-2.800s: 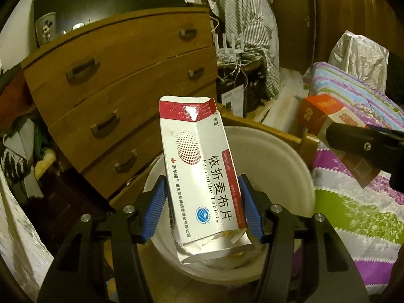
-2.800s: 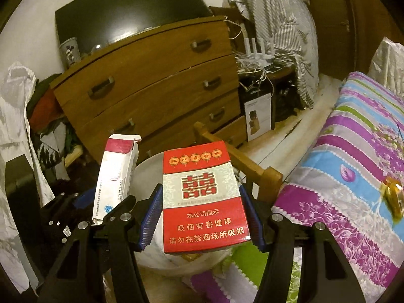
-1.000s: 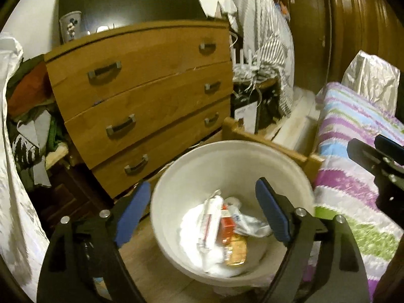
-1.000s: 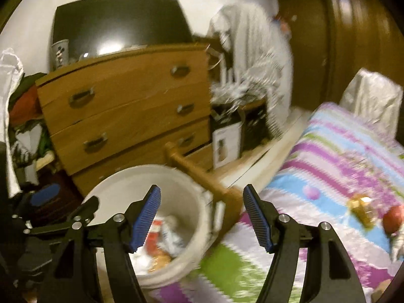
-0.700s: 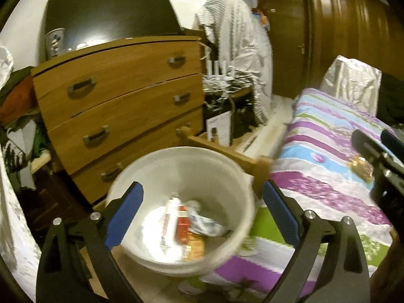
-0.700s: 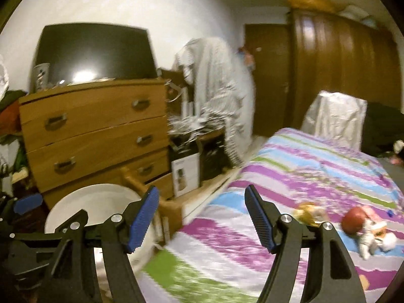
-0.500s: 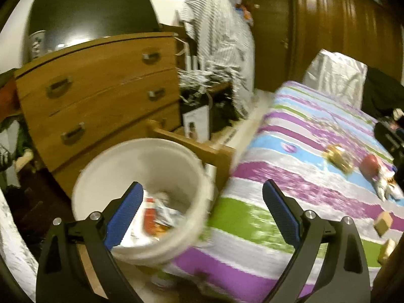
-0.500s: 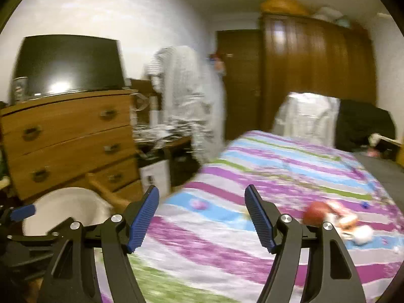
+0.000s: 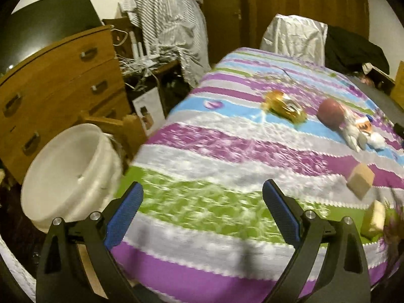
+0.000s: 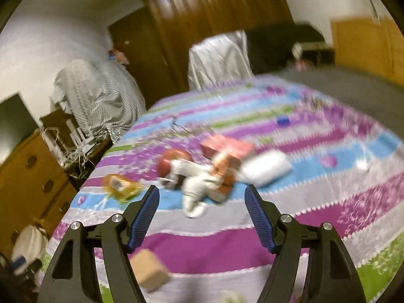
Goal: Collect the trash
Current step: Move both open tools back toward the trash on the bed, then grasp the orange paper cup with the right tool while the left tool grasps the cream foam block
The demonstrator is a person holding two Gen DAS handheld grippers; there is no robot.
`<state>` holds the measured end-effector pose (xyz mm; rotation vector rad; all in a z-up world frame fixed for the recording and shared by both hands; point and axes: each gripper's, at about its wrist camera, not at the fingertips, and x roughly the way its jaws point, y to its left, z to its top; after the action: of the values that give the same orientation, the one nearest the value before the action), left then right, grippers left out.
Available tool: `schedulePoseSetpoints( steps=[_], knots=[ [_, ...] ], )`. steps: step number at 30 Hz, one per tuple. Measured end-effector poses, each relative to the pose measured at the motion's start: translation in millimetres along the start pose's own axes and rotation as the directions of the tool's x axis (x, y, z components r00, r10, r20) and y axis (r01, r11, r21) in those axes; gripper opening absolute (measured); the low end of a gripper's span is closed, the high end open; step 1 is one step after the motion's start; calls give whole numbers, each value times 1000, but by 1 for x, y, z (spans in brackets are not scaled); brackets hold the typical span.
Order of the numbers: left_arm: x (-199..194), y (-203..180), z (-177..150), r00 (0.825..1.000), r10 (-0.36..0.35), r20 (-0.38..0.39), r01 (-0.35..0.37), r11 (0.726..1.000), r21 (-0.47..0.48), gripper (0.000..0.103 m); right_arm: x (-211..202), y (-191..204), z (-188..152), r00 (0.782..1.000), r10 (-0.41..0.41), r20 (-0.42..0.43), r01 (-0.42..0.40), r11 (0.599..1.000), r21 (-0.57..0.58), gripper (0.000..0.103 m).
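My left gripper [image 9: 203, 202] is open and empty above the near part of the striped bedspread [image 9: 227, 156]. The white trash bucket [image 9: 68, 174] stands at its left, beside the bed. My right gripper [image 10: 202, 202] is open and empty, facing a blurred pile of trash on the bed: a white wrapper [image 10: 194, 186], an orange-and-white carton [image 10: 224, 169], a red round thing [image 10: 171, 161], a white packet [image 10: 265, 168]. A yellow wrapper [image 10: 118, 183] lies left of the pile; it also shows in the left wrist view [image 9: 285, 106]. A tan box [image 10: 150, 274] lies near.
A wooden dresser [image 9: 58, 80] stands behind the bucket, with a wooden bed post [image 9: 128, 126] between them. A second tan block [image 9: 361, 180] and a pale block [image 9: 376, 218] lie on the bed at right. A wardrobe [image 9: 290, 0] and draped clothes [image 9: 171, 25] stand behind.
Both grippers let their boxes go into the bucket and opened. Both have swung right, away from the bucket and over the bed, the right one now facing the trash pile.
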<state>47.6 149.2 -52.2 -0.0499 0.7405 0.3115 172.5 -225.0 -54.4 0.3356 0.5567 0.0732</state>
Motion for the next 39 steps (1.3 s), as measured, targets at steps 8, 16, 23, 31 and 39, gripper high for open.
schedulePoseSetpoints(
  steps=[8,16,23,31,39],
  knots=[
    [8,-36,-5,999,-50,-2,50,996,70,92,87,-18,6,984,111,-140,-103,993,63,64],
    [23,-40,-10,998,-40,-48,43,996,72,92,147,-9,11,975,98,-201,-71,988,137,41],
    [13,-39,-11,997,-61,-39,64,995,75,92,130,8,12,979,138,-148,-128,989,77,22],
    [-17,-62,-23,977,-214,-5,212,966,145,92,10,-17,-30,961,243,-132,-222,963,153,22],
    [-35,-104,-41,920,-390,-31,385,888,252,92,-88,-22,-56,983,35,-179,-53,994,-98,22]
  ],
)
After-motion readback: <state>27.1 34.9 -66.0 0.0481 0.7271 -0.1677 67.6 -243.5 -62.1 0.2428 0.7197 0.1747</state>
